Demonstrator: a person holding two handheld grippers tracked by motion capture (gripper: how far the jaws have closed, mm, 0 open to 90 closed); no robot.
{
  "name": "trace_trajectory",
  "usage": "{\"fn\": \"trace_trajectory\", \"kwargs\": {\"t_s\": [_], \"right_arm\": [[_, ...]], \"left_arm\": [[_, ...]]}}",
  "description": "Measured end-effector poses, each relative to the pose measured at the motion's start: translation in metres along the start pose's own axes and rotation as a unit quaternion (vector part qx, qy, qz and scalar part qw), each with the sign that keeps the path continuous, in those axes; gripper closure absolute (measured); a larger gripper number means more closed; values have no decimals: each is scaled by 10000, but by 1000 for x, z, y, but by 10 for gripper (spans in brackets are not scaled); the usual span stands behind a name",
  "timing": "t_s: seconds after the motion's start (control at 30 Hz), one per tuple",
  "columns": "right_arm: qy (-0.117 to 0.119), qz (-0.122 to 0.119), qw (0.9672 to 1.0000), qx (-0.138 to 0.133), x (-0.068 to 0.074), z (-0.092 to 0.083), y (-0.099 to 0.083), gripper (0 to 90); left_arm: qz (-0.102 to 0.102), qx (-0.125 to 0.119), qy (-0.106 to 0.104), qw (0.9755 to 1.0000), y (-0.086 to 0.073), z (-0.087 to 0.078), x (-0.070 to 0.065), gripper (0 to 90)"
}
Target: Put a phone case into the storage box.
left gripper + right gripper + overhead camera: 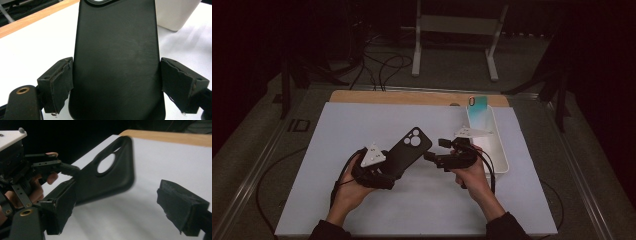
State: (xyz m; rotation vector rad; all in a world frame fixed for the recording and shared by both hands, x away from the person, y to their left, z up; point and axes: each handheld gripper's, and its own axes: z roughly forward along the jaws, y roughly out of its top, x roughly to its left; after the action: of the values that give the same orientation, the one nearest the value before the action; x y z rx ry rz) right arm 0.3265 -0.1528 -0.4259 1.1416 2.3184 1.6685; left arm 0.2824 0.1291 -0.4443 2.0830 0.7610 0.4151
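Black and matte, a phone case (pixel 408 150) sits in the air over the middle of the tabletop (pixel 362 130) in the high view, tilted so its camera cut-out end points to the far right. The left tool (pixel 379 175) clamps the case's near lower end, with a hand (pixel 349 192) behind it and a grey three-cornered plate on top. The right tool (pixel 432 157) is just right of the case, its jaws pointing left toward the case's edge, held by the other hand (pixel 474 177). A white bin (pixel 499 160) stands at the right side of the tabletop, and a teal phone case (pixel 478 104) leans at its far end. A white sheet covers the tabletop, with a strip of wood at the far edge.

From the left gripper view, the black phone case (pixel 116 62) rises straight up between the two jaws, and both pads (pixel 61 82) press on its long sides, so the left tool grips it. The white bin (pixel 175 12) stands at the far right.

In the right gripper view, the case (pixel 107 175) hangs in front with its round cut-out showing the white sheet behind. The right tool's jaws stand wide apart, nothing pressed between them; the left jaw overlaps the case's lower corner, though contact there I cannot tell. The left tool (pixel 62 168) holds the case from the left.
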Motion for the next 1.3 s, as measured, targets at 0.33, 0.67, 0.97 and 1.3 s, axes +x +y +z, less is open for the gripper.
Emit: {"fn": "trace_trajectory", "kwargs": {"t_s": [0.33, 0.67, 0.97, 1.3], "right_arm": [[215, 345, 9988, 263, 6, 17, -1, 424], [718, 432, 9959, 335, 17, 25, -2, 688], [782, 225, 9964, 256, 30, 28, 1, 804], [659, 59, 9977, 163, 33, 27, 2, 853]], "left_arm": [[52, -136, -67, 9999, 3, 2, -9, 152], [50, -76, -34, 10000, 3, 9, -13, 152], [16, 50, -70, 10000, 2, 11, -14, 152], [-264, 15, -133, 9996, 3, 8, -8, 169]]}}
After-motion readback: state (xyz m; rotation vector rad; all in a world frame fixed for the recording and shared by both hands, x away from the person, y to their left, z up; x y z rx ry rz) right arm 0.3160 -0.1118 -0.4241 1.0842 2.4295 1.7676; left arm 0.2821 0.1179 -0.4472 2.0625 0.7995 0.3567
